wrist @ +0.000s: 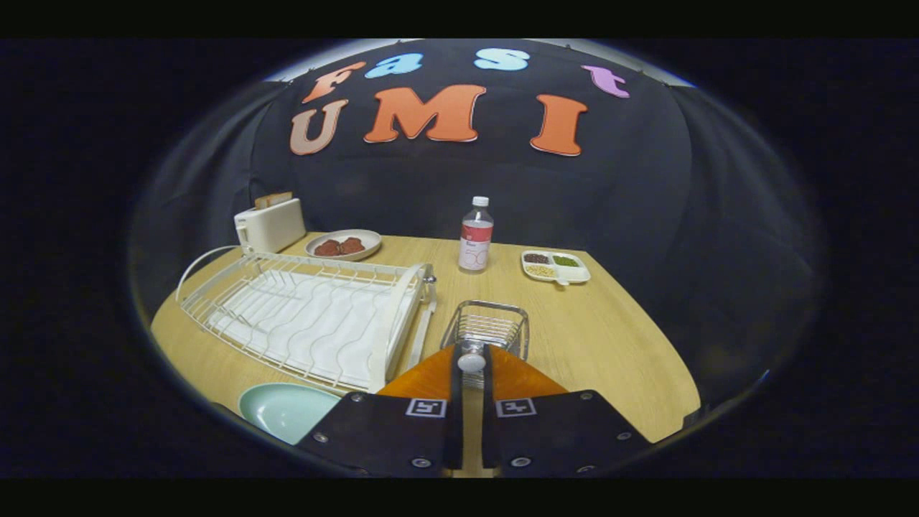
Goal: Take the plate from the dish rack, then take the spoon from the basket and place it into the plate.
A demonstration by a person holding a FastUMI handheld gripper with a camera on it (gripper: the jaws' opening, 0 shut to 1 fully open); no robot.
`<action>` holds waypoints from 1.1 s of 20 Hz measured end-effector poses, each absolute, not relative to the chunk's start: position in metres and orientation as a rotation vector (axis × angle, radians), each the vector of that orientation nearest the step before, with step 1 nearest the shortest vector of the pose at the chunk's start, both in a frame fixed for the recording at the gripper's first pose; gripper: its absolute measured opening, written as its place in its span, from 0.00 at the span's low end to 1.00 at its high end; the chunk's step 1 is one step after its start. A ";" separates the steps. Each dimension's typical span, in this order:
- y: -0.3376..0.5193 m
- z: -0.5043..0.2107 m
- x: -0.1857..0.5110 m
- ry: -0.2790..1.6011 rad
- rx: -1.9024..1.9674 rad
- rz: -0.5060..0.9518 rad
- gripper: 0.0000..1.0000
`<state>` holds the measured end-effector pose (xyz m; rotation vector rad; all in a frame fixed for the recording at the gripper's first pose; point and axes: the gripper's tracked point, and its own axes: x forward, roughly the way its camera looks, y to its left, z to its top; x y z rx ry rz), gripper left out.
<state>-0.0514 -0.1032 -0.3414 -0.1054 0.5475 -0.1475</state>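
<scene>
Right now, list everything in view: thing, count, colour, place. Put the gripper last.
Plate: one, pale green, on the table beside the fingers, in front of the dish rack.
Dish rack: one, white.
Basket: one, wire, just ahead of the fingers.
Spoon: one, white end, between the fingertips.
Toaster: one, white, behind the rack.
Food plate: one, beside the toaster.
Bottle: one, clear.
Divided tray: one, white.
Table: wood.
Gripper: one, black and orange, shut on the spoon.

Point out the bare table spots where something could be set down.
Bare wood lies between the wire basket and the divided snack tray, and beside the basket opposite the dish rack. Crowded: rack, basket and pale green plate sit close around the gripper, whose fingers pinch a spoon handle.
</scene>
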 end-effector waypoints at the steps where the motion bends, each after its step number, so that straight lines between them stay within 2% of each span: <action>1: -0.107 -0.339 -0.051 0.551 -0.092 -0.142 0.10; 13: -0.105 -0.275 -0.082 0.528 -0.105 -0.098 0.08; 22: -0.068 -0.233 -0.118 0.511 -0.111 -0.013 0.08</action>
